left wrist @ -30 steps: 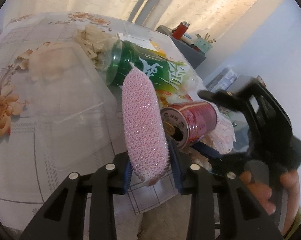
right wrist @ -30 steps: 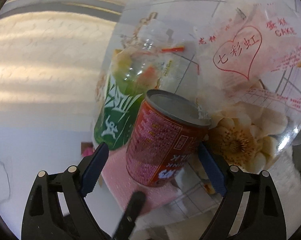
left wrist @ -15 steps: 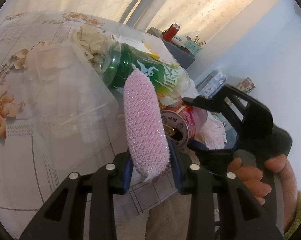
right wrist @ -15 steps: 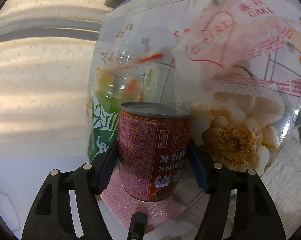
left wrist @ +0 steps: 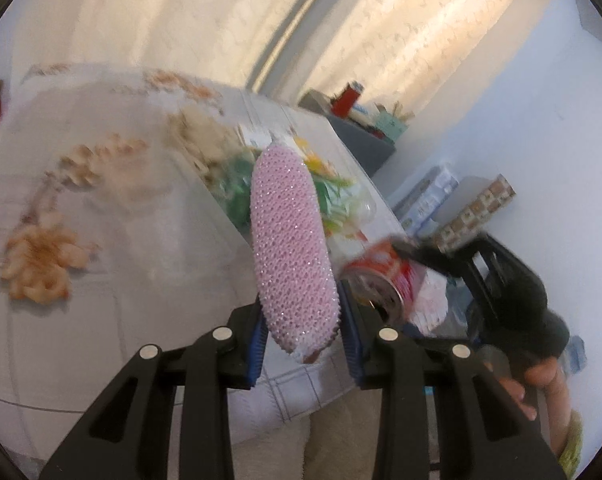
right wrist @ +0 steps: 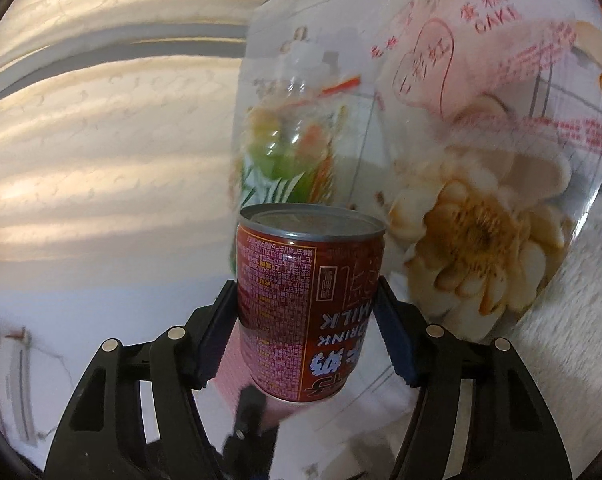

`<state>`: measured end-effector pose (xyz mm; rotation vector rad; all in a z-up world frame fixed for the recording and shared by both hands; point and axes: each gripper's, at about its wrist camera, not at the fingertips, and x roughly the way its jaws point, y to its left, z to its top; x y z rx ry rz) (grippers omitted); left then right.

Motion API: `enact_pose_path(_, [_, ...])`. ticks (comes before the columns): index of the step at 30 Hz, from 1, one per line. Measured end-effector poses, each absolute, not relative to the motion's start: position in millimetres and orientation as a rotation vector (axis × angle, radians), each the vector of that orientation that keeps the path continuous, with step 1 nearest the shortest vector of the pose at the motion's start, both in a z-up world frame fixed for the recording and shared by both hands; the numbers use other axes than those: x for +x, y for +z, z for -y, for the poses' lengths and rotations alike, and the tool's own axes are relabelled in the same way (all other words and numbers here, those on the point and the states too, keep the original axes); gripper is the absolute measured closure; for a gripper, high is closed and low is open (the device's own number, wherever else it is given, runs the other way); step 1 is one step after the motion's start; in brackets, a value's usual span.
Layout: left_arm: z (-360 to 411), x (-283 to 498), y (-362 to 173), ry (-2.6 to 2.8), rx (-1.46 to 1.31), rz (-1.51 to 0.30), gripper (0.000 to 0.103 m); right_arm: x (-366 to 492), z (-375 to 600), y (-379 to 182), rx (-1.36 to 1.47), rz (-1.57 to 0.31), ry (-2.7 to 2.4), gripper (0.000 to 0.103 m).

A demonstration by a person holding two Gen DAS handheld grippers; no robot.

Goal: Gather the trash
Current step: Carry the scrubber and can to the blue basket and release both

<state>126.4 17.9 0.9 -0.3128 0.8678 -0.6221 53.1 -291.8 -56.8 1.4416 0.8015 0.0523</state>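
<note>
My left gripper [left wrist: 303, 334] is shut on a pink glittery sponge [left wrist: 291, 244], held upright above the flowered table [left wrist: 101, 264]. My right gripper [right wrist: 307, 322] is shut on a red milk-drink can [right wrist: 307, 300], its blue pads pressed on both sides, the can lifted off the table. From the left wrist view the same can [left wrist: 381, 276] shows to the right of the sponge, gripped by the black right gripper with a hand behind it. A green-labelled plastic bottle [right wrist: 285, 160] lies on the table beyond the can, and it is partly hidden behind the sponge as bottle [left wrist: 237, 192].
A pink cake wrapper [right wrist: 481, 52] lies on the table [right wrist: 581, 320] at the upper right. Crumpled beige paper [left wrist: 197, 136] sits behind the bottle. Beyond the table's far edge stand a grey cabinet [left wrist: 361, 136] with small items and boxes [left wrist: 461, 208] by the white wall.
The right gripper's jaws closed onto the red can and raised it off the table. The left gripper rose with the sponge, and the table now looks farther away.
</note>
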Motion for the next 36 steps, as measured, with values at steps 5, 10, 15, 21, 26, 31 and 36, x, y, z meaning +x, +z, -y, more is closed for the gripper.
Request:
enact_pose_path(5, [-25.4, 125.8, 22.7, -0.578, -0.295, -0.816, 0.072, 37.9, 290.9, -52.9, 1.45, -0.787, 0.163, 0.04])
enact_pose_path(10, [-12.3, 118.8, 44.6, -0.625, -0.267, -0.789, 0.072, 18.7, 298.3, -38.4, 1.429, -0.744, 0.233, 0.04])
enact_pose_path(15, [24.5, 105.4, 61.5, -0.725, -0.214, -0.775, 0.072, -25.1, 325.1, -18.0, 1.38, -0.663, 0.229, 0.04])
enact_pose_path(21, [91.4, 88.7, 79.3, -0.888, -0.103, -0.782, 0.072, -76.3, 369.3, -3.7, 1.358, -0.534, 0.125, 0.04])
enact_pose_path(26, [160.9, 82.6, 82.2, -1.042, -0.015, -0.854, 0.072, -134.9, 416.2, -10.1, 1.374, -0.428, -0.007, 0.04])
enact_pose_path(31, [259.8, 77.0, 76.8, -1.168, 0.139, -0.933, 0.072, -183.5, 467.7, -30.1, 1.391, -0.366, -0.161, 0.04])
enact_pose_path(36, [378.7, 50.8, 46.6, -1.252, 0.374, -1.034, 0.072, -218.6, 525.4, -62.3, 1.435, -0.352, -0.292, 0.04])
